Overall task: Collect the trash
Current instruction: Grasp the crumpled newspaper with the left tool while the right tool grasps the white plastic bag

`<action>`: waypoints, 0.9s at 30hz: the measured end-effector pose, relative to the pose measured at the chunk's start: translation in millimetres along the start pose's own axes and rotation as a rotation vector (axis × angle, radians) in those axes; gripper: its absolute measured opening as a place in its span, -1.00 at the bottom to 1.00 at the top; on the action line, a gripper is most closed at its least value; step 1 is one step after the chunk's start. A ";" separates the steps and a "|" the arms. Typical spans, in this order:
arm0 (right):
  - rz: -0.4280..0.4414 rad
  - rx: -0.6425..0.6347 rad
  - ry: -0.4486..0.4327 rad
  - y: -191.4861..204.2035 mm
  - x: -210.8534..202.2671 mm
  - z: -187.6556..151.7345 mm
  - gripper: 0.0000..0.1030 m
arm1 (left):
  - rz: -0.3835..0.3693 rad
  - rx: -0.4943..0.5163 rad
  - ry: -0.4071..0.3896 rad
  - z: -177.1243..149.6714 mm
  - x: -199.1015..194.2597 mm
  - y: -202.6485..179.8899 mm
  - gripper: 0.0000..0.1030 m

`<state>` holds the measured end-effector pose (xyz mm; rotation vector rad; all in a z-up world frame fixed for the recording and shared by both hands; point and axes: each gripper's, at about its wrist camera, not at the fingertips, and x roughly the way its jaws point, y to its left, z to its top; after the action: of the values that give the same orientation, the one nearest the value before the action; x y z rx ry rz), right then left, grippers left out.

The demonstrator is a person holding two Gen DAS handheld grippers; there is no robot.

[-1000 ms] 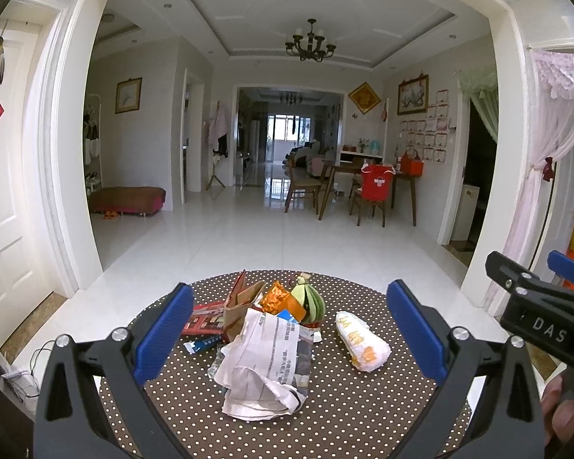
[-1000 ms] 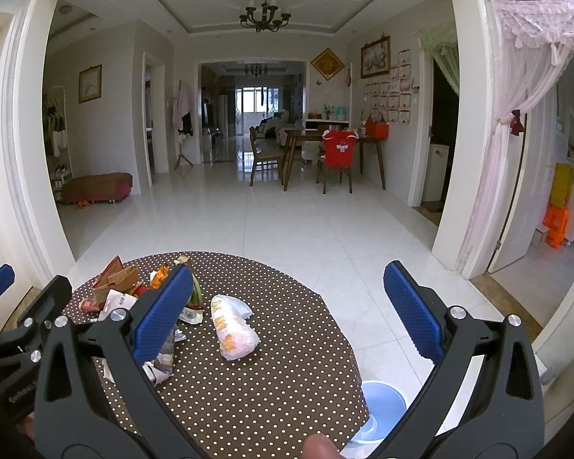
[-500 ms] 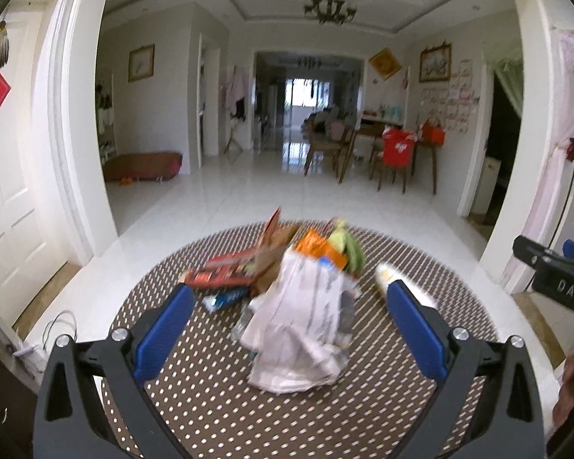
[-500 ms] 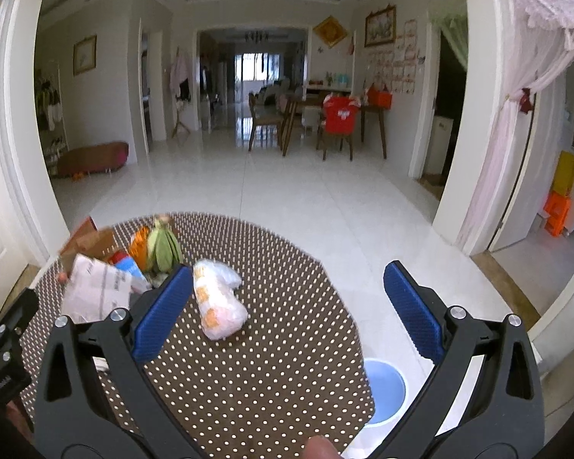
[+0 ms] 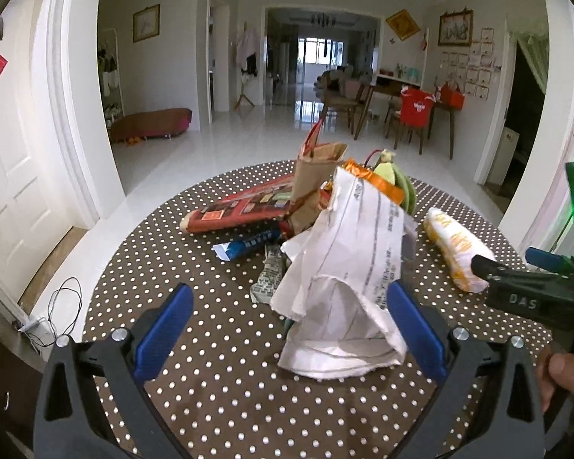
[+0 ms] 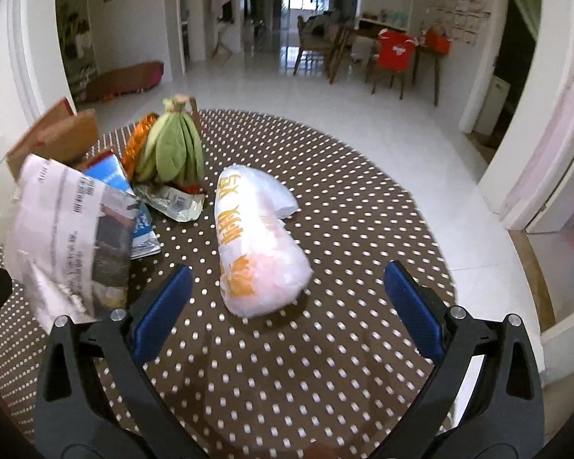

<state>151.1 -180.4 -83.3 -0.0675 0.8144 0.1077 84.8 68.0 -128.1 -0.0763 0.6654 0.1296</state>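
Two grippers hang over a round table (image 5: 218,394) with a brown, white-dotted cloth, both with fingers spread wide and nothing between them. The left gripper (image 5: 287,329) faces a crumpled newspaper (image 5: 348,279) that stands up in the middle of the table; its blue right pad (image 5: 415,329) is just beside the paper's lower right edge, though contact cannot be told, and the left pad is well clear. The right gripper (image 6: 287,306) faces a white plastic bag (image 6: 256,244) with orange print, which lies on the cloth on the right side of the table, apart from both pads. In the left view the right gripper's black body (image 5: 532,290) shows at the right edge, close to that bag (image 5: 459,248).

Behind the newspaper sits the rest of the trash heap. A flat red box (image 5: 241,210) lies toward the left, with a brown paper bag (image 5: 317,176) upright against it. A blue wrapper (image 5: 248,246) lies in front of the box. An orange foil packet (image 5: 375,183) and a green, banana-shaped bundle (image 6: 176,145) stand toward the far edge. A silvery wrapper (image 6: 176,202) lies flat between the bundle and the plastic bag. The newspaper (image 6: 65,237) blurs at the left in the right view.
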 end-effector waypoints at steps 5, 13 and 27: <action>0.027 -0.017 0.028 2.4 21.1 4.7 0.89 | -0.013 0.005 0.026 7.4 22.3 -5.4 0.92; 0.109 0.018 0.051 -14.4 24.3 -1.1 -0.13 | -0.161 0.030 0.122 7.0 53.0 -26.0 0.45; 0.131 0.138 0.007 -63.0 -22.4 -34.4 -0.21 | -0.280 0.038 0.104 -24.6 21.1 -44.6 -0.45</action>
<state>118.6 -248.0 -89.3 0.1157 0.8309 0.1742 92.7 23.1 -159.2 -0.1395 0.7542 -0.1577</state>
